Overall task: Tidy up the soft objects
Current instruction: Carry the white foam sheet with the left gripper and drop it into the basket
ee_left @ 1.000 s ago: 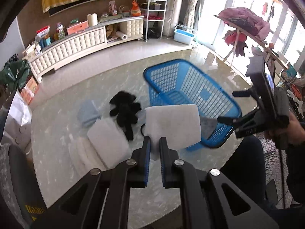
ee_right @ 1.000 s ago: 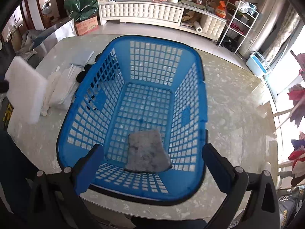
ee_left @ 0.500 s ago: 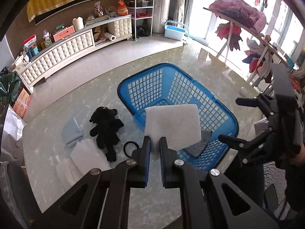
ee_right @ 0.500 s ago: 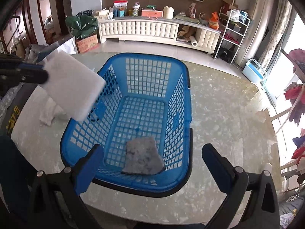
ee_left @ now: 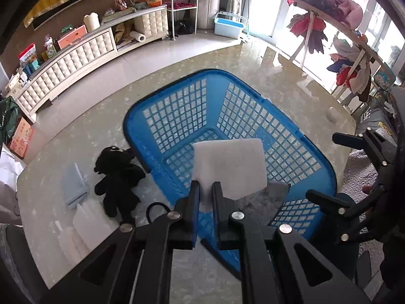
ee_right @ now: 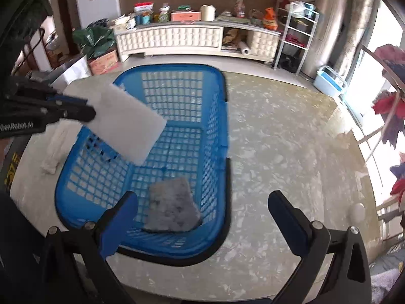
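My left gripper (ee_left: 204, 190) is shut on a white foam pad (ee_left: 230, 167) and holds it in the air over the blue basket (ee_left: 177, 116). From the right wrist view the pad (ee_right: 126, 124) hangs above the basket's left rim (ee_right: 222, 116). A grey cloth (ee_right: 170, 206) lies on the basket floor. My right gripper (ee_right: 202, 205) is open and empty, near the basket's near end. A black plush toy (ee_left: 117, 177), a pale blue cloth (ee_left: 73, 183) and white pads (ee_left: 86, 225) lie on the table left of the basket.
The basket stands on a round marble table (ee_right: 291, 152). A black hair ring (ee_left: 155, 211) lies beside the plush toy. A clothes rack (ee_left: 326, 5) stands at the right, a long white cabinet (ee_right: 172, 39) beyond the table.
My left gripper has carried the white pad rightward from beside the basket to over it. My right gripper has drawn back slightly and stays open.
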`<state>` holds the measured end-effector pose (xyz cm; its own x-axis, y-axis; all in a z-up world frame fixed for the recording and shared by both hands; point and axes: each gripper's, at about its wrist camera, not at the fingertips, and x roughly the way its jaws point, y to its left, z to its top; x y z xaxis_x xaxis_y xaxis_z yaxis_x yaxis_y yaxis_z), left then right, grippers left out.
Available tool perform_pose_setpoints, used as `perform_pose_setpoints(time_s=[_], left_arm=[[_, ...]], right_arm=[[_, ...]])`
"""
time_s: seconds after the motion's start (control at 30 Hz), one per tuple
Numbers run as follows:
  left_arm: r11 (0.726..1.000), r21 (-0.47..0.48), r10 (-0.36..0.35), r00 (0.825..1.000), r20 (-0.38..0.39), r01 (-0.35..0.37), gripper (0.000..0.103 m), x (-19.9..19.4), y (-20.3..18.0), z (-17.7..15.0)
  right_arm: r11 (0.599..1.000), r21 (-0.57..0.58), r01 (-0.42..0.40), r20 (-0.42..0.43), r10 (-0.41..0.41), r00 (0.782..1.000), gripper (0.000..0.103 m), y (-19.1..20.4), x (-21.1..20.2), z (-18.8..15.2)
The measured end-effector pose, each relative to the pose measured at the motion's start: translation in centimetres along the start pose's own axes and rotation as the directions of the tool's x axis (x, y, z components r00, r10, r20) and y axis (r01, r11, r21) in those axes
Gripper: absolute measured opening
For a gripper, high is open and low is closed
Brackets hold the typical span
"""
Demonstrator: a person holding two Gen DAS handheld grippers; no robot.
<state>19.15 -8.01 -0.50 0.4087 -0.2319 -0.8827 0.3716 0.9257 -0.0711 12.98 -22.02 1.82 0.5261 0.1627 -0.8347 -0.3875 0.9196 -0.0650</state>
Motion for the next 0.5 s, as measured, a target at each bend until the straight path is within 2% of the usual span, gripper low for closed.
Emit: perform_pose_setpoints(time_s=[0.2,0.4,0.5], left_arm=[[1.0,0.019,-0.004,0.999,-0.034,0.005,0.008,2.4,-0.3,1.1],[0.997,0.073,0.033,0.998,-0.055,-0.029,0.008,4.0,-0.9,1.7],[0.992,0.109,0.063,0.996,-0.055,-0.056,0.008,5.0,-1.0,1.7]], right_arm=[[0.999,0.037,0.0,-0.004,0.0,1.0,0.103,-0.7,0.7,-0.1],[0.998,0.062,-0.026,-0.025,0.028,0.999,0.103,-1.0,1.3,0.1],[0.998,0.063,0.001,-0.046,0.002,0.999,0.103,-1.2,1.8,0.1]])
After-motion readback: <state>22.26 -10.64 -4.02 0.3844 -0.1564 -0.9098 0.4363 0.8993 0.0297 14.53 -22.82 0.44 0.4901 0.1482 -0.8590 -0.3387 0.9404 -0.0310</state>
